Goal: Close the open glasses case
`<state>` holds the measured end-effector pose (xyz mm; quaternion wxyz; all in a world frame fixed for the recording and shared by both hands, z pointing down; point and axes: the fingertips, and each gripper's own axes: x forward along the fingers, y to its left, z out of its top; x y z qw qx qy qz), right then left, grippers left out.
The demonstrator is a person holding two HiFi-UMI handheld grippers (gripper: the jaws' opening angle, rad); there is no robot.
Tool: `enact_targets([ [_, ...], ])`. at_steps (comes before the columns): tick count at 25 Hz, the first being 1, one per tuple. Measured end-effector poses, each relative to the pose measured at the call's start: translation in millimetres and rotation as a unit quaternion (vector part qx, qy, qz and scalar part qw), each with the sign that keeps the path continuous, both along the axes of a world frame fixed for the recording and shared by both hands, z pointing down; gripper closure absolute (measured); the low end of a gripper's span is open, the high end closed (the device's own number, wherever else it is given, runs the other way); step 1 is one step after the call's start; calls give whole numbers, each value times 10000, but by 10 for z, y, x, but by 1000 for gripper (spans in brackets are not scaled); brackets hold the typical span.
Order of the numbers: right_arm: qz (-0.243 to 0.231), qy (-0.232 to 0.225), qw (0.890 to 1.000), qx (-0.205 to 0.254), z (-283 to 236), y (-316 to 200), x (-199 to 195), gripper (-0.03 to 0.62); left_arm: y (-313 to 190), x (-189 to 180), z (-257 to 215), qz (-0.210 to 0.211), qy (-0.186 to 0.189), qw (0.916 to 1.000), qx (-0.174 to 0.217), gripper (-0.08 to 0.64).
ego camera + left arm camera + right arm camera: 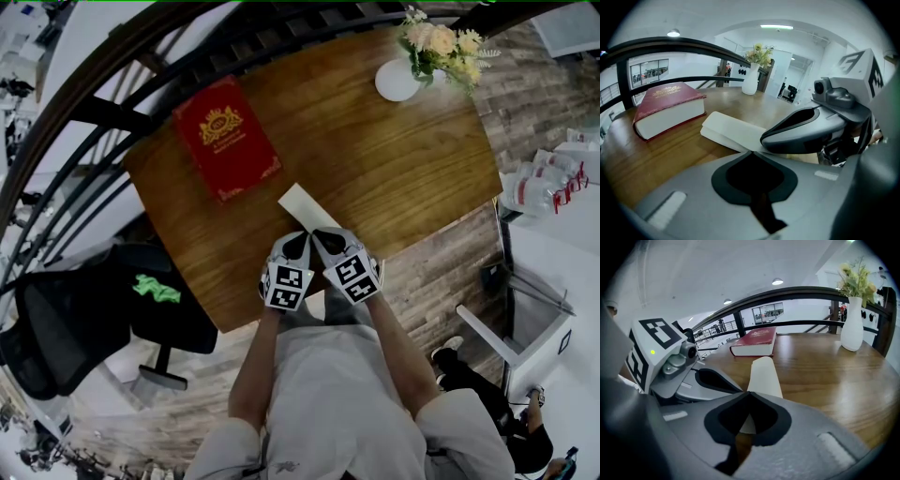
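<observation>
A cream glasses case (307,208) lies flat on the wooden table (394,159), just past both grippers. In the left gripper view the case (733,131) shows a seam along its side and its lid lies down. The right gripper view has the case (764,373) straight ahead of the jaws. My left gripper (298,236) and right gripper (323,234) sit side by side near the table's front edge, both shut with nothing between the jaws. Their tips are at the case's near end; I cannot tell whether they touch it.
A red book (226,136) lies at the table's far left. A white vase with flowers (401,79) stands at the far right. A dark curved railing (141,70) runs behind the table. A black office chair (84,314) stands at the left, below the table edge.
</observation>
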<state>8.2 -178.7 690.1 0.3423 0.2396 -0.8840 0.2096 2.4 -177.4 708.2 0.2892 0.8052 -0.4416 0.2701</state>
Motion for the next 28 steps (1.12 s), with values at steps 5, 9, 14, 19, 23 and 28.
enact_targets([
  [5,-21,63,10000,-40,16,9,-8,589,3,-1,23,3,-11,10000,-58,540],
  [9,-24,90,10000,-34,16,7,-3,589,8,-8,36,10,-64,9999,-102,540],
  [14,-9,107,9999,10,-1,-2,-1,589,14,-65,27,-36,-83,9999,-83,540],
  [19,109,-71,9997,188,-161,-34,39,589,-29,-154,-126,-147,-23,9998,154,540],
  [23,269,-261,9985,411,-371,-94,91,589,-66,-266,-311,-250,28,9988,417,540],
  [28,501,-395,9956,692,-609,-124,214,589,-91,-380,-621,-362,86,9960,816,540],
])
